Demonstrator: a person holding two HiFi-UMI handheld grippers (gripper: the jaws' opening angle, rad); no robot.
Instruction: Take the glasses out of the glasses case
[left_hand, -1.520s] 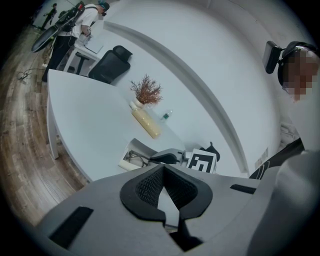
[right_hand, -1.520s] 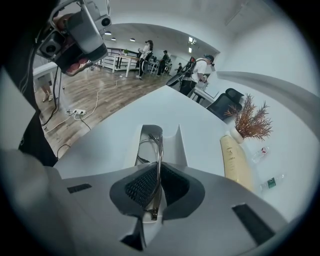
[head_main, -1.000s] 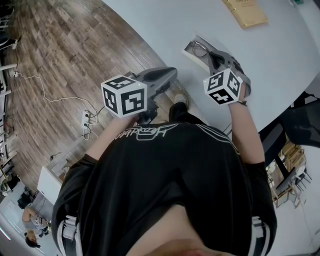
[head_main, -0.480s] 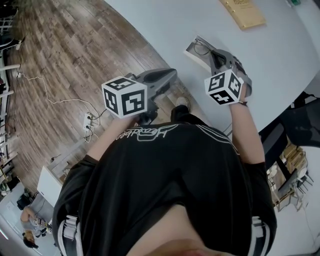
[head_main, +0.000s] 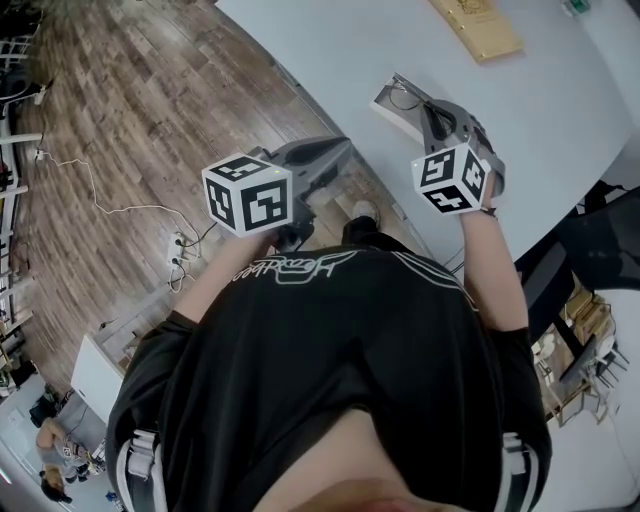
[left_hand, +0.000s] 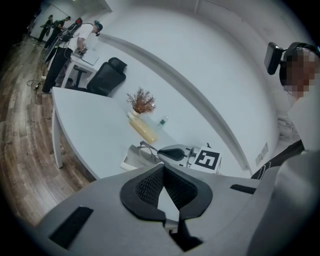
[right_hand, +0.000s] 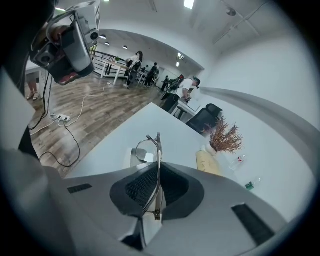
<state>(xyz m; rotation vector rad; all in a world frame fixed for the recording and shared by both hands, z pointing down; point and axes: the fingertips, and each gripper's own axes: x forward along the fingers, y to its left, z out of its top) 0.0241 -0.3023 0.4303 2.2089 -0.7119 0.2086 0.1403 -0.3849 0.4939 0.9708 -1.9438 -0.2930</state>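
Note:
The open white glasses case (head_main: 385, 103) lies near the table's edge. Thin metal-framed glasses (head_main: 405, 97) stand over it, one temple pinched in my right gripper (head_main: 428, 110), which is shut on it. In the right gripper view the temple (right_hand: 158, 170) runs up between the pads, with a lens rim (right_hand: 142, 146) above the case (right_hand: 137, 157). My left gripper (head_main: 343, 150) hangs off the table over the wooden floor, left of the case. It is slightly open and holds nothing (left_hand: 163, 175). The left gripper view shows the case (left_hand: 131, 157) and the right gripper (left_hand: 176, 152).
A tan flat board (head_main: 478, 25) lies farther back on the white table (head_main: 330, 50), next to a vase of dried twigs (left_hand: 141, 101). A black office chair (left_hand: 106, 76) stands at the table's far end. Cables and a power strip (head_main: 175, 240) lie on the floor.
Almost nothing: the right gripper with the glasses has edged slightly up and to the right over the case. The left gripper stays where it was.

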